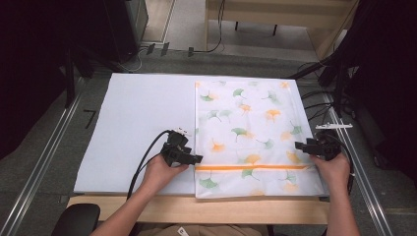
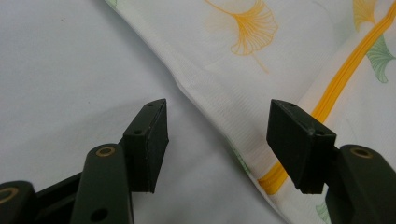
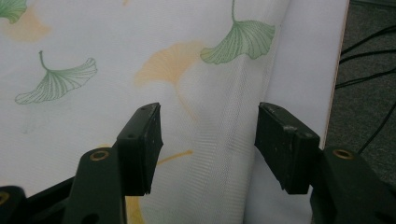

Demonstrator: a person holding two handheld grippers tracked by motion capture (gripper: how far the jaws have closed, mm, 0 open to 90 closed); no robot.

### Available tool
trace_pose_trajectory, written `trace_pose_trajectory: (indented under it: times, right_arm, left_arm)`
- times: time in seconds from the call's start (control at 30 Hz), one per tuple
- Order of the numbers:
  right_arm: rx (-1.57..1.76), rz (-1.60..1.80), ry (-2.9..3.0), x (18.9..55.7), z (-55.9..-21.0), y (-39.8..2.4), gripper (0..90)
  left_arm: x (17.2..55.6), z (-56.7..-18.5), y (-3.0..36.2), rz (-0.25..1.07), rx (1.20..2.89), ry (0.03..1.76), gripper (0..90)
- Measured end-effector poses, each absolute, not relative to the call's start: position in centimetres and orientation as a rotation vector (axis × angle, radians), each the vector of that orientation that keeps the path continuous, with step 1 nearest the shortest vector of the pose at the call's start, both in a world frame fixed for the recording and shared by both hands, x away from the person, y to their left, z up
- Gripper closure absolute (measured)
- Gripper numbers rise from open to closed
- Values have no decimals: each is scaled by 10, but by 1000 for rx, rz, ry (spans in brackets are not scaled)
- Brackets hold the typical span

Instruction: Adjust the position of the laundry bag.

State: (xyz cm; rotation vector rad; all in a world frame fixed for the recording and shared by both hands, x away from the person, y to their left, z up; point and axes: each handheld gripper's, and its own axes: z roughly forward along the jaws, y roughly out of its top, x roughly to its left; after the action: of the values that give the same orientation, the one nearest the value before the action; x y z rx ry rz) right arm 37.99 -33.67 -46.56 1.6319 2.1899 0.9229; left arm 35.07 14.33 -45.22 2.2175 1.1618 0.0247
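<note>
the leaf-print mesh bag (image 1: 246,132) lies flat on the white sheet (image 1: 137,128), between the two tools. the left gripper (image 2: 217,140) stands spread wide, nothing pinched — the bag's left edge and its orange zipper (image 2: 345,74) run just under and between its jaws. the right gripper (image 3: 208,144) is likewise released, jaws parted over the bag's right edge, the sheet's border just to its right.
</note>
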Motion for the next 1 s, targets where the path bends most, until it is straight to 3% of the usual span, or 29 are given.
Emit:
trace_pose_trajectory:
  times: [0.23, 0.3, 0.33, 0.5, 0.53, 0.57, 0.6, 0.67, 1.0]
  right_arm:
    - [1651, 894, 2217, 384, -472, -334, 430]
    - [1648, 887, 2216, 384, -472, -333, 449]
    - [1642, 900, 2219, 383, -471, -331, 501]
    - [1635, 912, 2244, 383, -470, -326, 601]
    - [1647, 904, 2239, 384, -470, -324, 677]
    - [1647, 904, 2239, 384, -470, -324, 677]
    - [1661, 897, 2234, 384, -469, -323, 733]
    - [1698, 889, 2235, 384, -468, -322, 833]
    - [1736, 907, 2243, 386, -467, -320, 898]
  left_arm:
    - [350, -454, 139, 28, 2221, 1140, 502]
    - [350, -454, 139, 44, 2231, 1131, 568]
    - [352, -455, 139, -12, 2206, 1149, 615]
    - [356, -455, 142, -15, 2213, 1166, 762]
    - [357, -455, 143, -17, 2215, 1166, 805]
    - [357, -456, 143, -20, 2218, 1160, 805]
    - [357, -457, 143, -34, 2215, 1154, 865]
    - [357, -457, 141, -18, 2227, 1136, 900]
    - [359, -455, 143, -35, 2237, 1124, 900]
